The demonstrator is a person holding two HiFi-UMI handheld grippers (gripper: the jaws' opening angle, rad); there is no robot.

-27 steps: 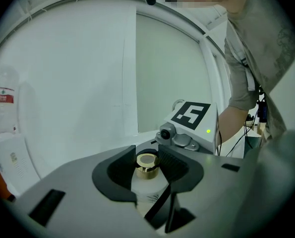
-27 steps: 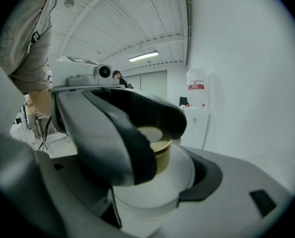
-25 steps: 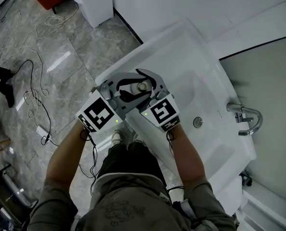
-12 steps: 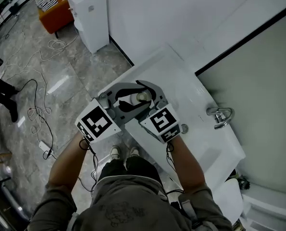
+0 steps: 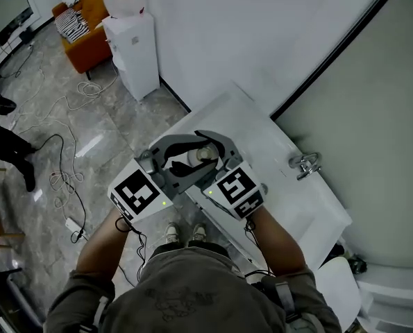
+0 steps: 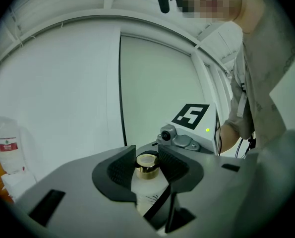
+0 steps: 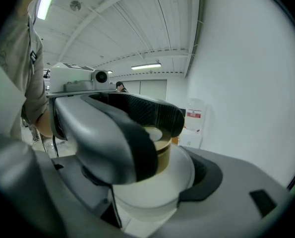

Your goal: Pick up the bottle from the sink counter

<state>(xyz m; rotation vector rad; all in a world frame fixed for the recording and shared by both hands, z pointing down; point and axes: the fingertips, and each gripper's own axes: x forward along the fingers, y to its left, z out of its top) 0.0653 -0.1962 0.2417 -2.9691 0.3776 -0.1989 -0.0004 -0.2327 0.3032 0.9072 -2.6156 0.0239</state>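
**Bottle held in 2 tongs above the sink surface**

The white bottle (image 5: 185,164) with its gold cap (image 6: 147,162) sits upright, caught between both tongs at once. The left tongs (image 6: 148,170) are spread wide, their ribbed pads pressing the bottle's shoulder on either side, just below the cap. The right tongs (image 7: 147,187) come in across them and clasp the bottle's body lower down, also wide apart. The 2 pairs cross around the bottle, marker cubes side by side near the person's hands. Bottle and tongs hang over the near-left end of the white surface (image 5: 262,151); the tap (image 5: 303,165) stands well apart, to the right
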